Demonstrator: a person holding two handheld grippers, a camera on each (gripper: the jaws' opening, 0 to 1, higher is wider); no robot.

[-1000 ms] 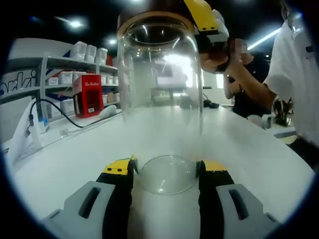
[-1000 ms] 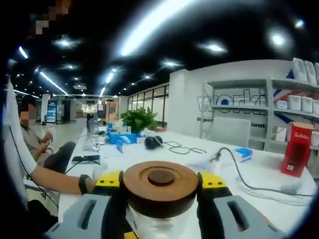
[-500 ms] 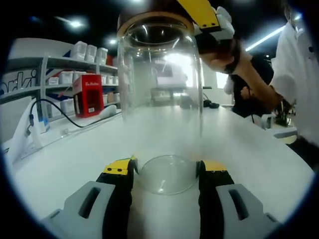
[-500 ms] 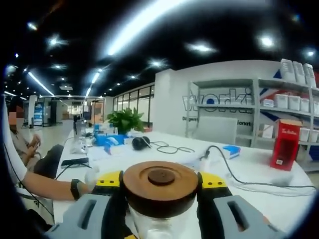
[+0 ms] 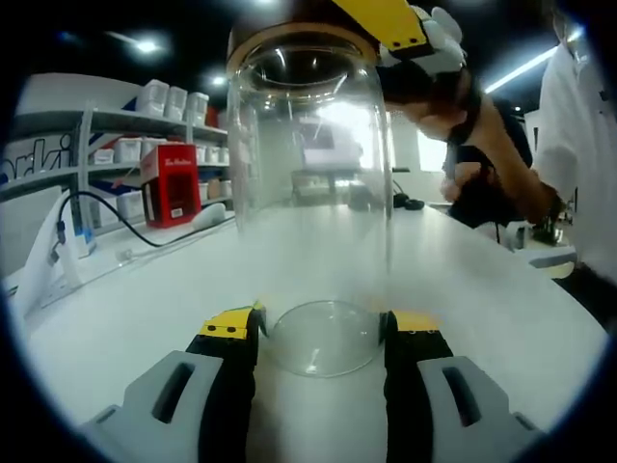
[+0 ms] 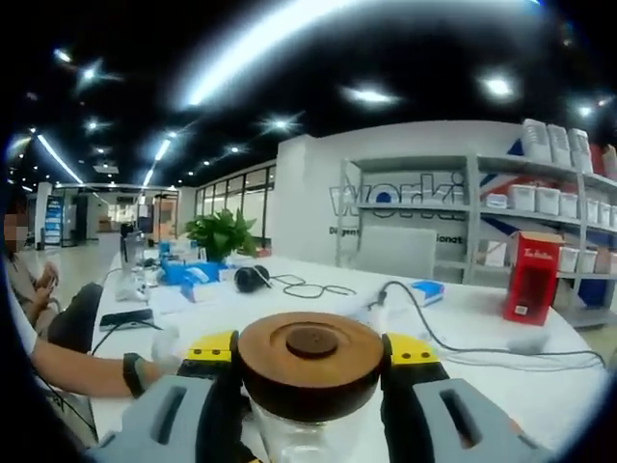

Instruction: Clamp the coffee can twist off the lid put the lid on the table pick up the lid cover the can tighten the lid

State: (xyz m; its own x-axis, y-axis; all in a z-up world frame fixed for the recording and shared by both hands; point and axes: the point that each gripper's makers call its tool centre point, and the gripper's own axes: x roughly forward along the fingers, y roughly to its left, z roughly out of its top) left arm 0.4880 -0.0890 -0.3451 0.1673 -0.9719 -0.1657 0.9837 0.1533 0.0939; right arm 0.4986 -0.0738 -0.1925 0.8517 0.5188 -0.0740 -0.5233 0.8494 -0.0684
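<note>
A tall clear glass can [image 5: 313, 193] stands upright on the white table [image 5: 145, 299]. My left gripper [image 5: 321, 333] is shut on its base, one yellow-tipped jaw on each side. At the top of the can sits a brown wooden lid [image 6: 310, 362], also seen as a brown rim [image 5: 299, 37] in the left gripper view. My right gripper [image 6: 310, 352] is shut on that lid from both sides. In the left gripper view the right gripper [image 5: 390, 24] shows at the can's top, held by a gloved hand [image 5: 434, 68].
A red box [image 5: 169, 183] and a black cable [image 5: 106, 217] lie on the table's left side below shelves of white boxes [image 5: 174, 101]. A person in white [image 5: 578, 145] stands at the right. Headphones [image 6: 253, 278], a plant [image 6: 224, 234] and blue items lie farther along the table.
The right gripper's view has turned, with the background sliding left while the lid stays in its jaws. In the left gripper view the hand and yellow jaw have rotated. The can stays still.
</note>
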